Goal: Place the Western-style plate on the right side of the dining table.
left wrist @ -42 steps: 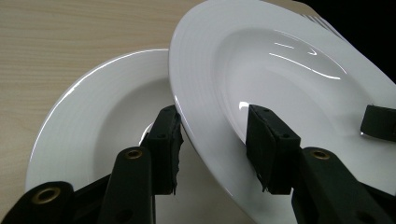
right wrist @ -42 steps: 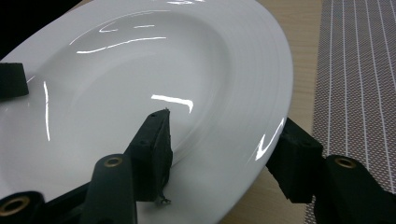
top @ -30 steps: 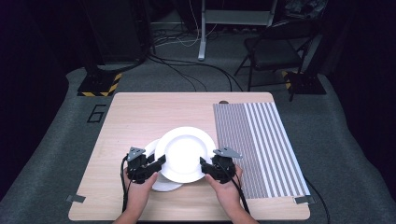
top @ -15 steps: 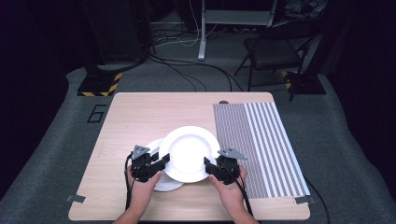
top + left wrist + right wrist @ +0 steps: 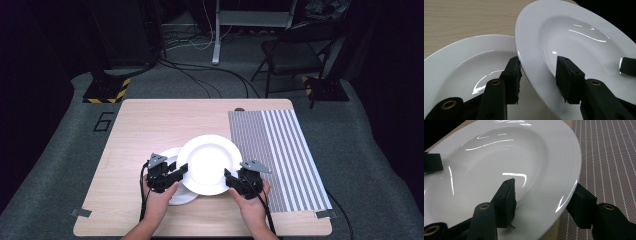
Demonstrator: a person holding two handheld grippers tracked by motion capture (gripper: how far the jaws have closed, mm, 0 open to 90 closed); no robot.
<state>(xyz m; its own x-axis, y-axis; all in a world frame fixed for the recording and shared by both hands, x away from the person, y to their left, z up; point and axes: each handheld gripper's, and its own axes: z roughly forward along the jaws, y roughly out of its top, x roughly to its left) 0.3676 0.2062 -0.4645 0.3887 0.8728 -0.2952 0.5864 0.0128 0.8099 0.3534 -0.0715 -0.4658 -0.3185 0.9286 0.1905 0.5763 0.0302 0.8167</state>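
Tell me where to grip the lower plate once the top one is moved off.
Take the lower plate by its flat outer rim, from the near left side, where it juts out past the upper plate. The rim is thin and low on the table, so slide one jaw under and one over, as both grippers do on the upper plate.

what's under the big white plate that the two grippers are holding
A second white plate lies on the table beneath the held plate, at its left edge. Its right part is covered, so its full outline cannot be seen.

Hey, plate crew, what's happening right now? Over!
Left gripper and right gripper each clamped on the upper plate's rim. Lower plate beneath it. Striped mat at right, nothing blocking.
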